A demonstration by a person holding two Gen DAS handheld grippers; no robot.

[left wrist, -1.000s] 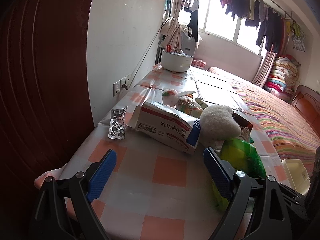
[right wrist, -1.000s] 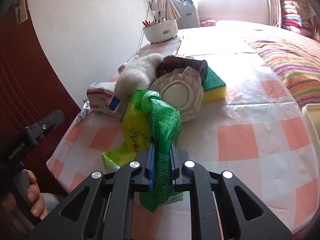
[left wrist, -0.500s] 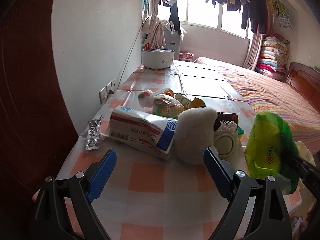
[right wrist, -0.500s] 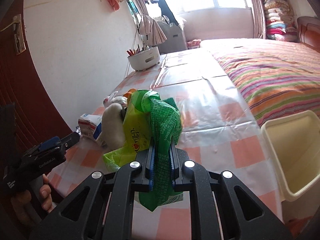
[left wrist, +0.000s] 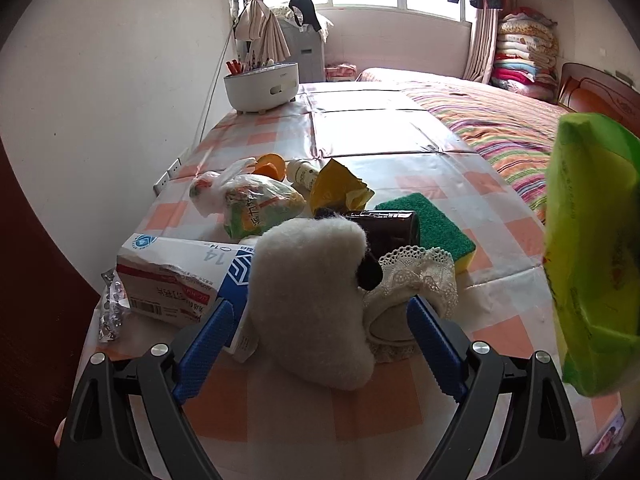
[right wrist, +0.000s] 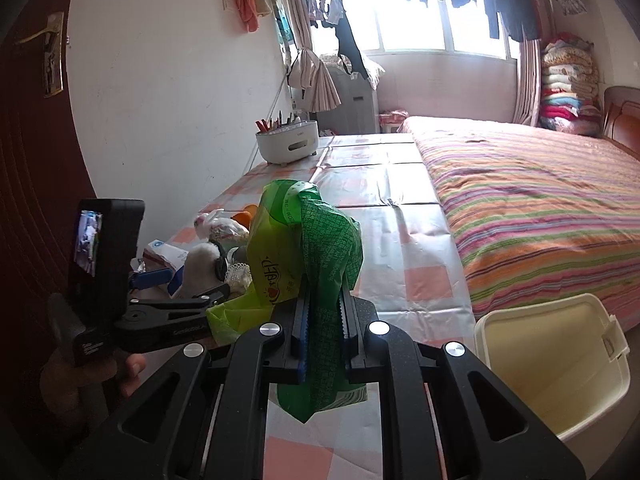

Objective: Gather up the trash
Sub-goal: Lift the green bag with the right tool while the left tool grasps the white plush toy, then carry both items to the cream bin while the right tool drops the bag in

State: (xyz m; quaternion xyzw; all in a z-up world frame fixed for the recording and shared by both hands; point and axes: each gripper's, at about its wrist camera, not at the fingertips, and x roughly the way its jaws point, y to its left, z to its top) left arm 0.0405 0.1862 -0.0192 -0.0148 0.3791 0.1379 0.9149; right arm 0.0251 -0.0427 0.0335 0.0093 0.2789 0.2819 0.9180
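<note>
Heads up, your green bag (left wrist: 592,248) runs off the right edge in the left wrist view, so whatever grips it isn't visible there. The fluffy white pad (left wrist: 308,300) covers part of the medicine box (left wrist: 176,276) and the lace-trimmed thing (left wrist: 416,280). The blister pack (left wrist: 110,308) is too small to read. The cream bin (right wrist: 556,364) is clipped at the lower right.

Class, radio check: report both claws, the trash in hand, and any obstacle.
Right claw shut on green bag, lifted off table. Left claw open, straddling fluffy white toy. Cream bin nearby, path clear.
</note>
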